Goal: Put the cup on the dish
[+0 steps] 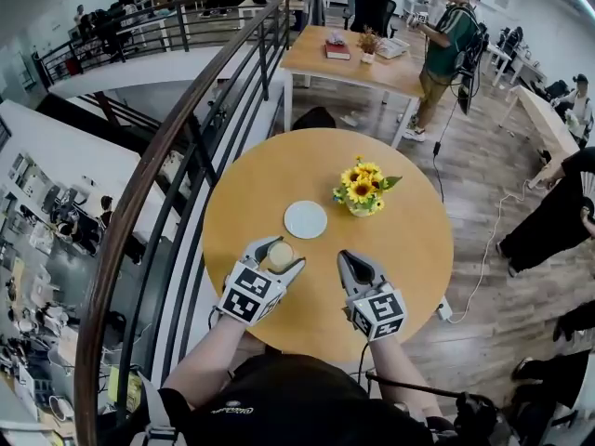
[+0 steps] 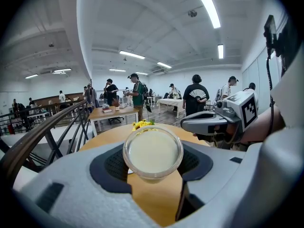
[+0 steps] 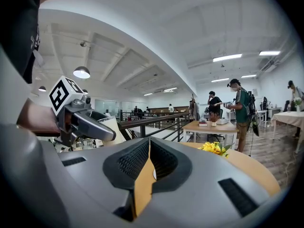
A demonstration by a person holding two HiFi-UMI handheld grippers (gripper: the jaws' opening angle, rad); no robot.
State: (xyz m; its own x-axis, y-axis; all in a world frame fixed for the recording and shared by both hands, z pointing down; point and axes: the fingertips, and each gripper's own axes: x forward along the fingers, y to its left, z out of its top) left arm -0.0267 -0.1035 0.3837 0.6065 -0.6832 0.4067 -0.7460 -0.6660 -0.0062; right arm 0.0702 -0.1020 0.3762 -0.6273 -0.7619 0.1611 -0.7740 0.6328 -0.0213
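1. Left gripper, low in the frame, is clamped on my cup, which is nearly full of pale liquid.
2. My right gripper, beside it, has its jaws together on nothing.
3. My dish sits bare mid-frame, near the cup.
4. Risks: a tilt or jolt could slop the liquid, and drifting right could clip the sunflower pot.

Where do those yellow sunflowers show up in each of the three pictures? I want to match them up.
Head view: sunflowers right of centre on the round table, beside the white dish.
Left gripper view: small, mid-picture, just above the cup.
Right gripper view: right of centre, low.
Shared landmark: the dark railing.
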